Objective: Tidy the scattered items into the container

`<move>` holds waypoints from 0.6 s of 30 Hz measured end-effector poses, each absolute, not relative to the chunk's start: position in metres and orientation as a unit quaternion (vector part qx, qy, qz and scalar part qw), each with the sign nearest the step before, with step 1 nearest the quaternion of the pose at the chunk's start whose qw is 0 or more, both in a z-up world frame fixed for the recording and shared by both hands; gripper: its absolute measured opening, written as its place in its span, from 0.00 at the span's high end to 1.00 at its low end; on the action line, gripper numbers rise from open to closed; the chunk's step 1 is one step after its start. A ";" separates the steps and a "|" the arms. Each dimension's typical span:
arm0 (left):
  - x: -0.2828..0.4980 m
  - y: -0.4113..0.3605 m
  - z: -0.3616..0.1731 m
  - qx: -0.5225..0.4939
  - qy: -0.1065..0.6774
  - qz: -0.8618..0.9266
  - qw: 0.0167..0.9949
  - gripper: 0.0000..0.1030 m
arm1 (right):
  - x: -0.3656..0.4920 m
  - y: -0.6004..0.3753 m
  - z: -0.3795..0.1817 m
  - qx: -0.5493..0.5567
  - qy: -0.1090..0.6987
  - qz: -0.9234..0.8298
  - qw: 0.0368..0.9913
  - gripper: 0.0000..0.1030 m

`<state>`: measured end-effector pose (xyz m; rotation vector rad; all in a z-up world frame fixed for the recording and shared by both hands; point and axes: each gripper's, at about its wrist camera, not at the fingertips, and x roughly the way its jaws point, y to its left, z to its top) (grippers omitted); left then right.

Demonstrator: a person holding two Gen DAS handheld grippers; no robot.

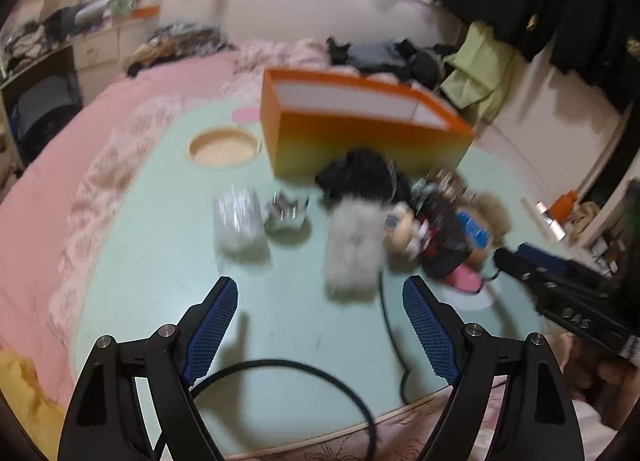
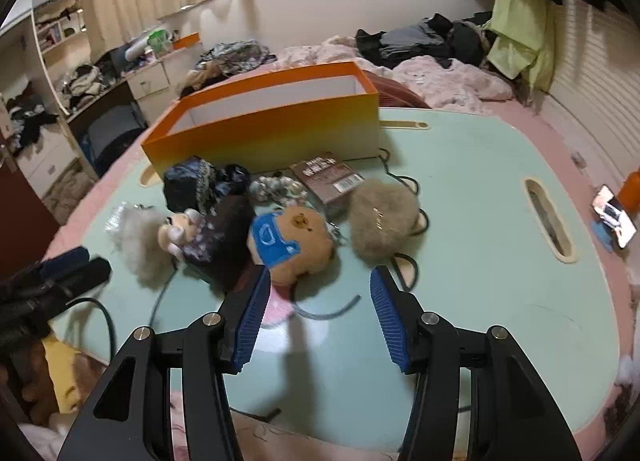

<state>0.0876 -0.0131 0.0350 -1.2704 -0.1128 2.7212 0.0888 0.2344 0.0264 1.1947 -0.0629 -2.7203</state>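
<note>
An open orange box (image 1: 360,141) (image 2: 264,129) stands at the back of a mint-green table (image 1: 160,281) (image 2: 480,221). In front of it lie a grey fluffy pom (image 1: 354,249) (image 2: 140,241), a brown bear plush with blue bib (image 2: 290,247), a tan fluffy ball (image 2: 384,217), a black knit item (image 1: 360,177) (image 2: 196,181), a dark booklet (image 2: 328,177), a clear crinkled packet (image 1: 238,221) and a small shiny item (image 1: 286,213). My left gripper (image 1: 320,297) is open and empty, near the grey pom. My right gripper (image 2: 318,289) is open and empty, just before the bear.
The table sits on a pink bed (image 1: 48,201) with piled clothes (image 2: 420,41) behind. A black cable (image 1: 320,373) loops over the near table edge. A round cup recess (image 1: 224,149) and a slot (image 2: 548,217) are in the tabletop. A phone (image 2: 614,217) lies at the right.
</note>
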 end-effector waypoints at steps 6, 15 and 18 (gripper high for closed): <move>0.085 -0.003 0.023 -0.429 0.018 0.902 0.043 0.03 | 0.086 0.214 0.015 0.436 0.014 -0.895 0.090 0.37; 0.081 0.000 0.004 -0.426 0.049 0.903 0.019 0.00 | 0.086 0.203 0.003 0.450 0.059 -0.885 0.104 0.00; 0.083 0.000 0.004 -0.418 0.048 0.907 0.023 0.00 | 0.087 0.204 0.004 0.447 0.059 -0.886 0.105 0.00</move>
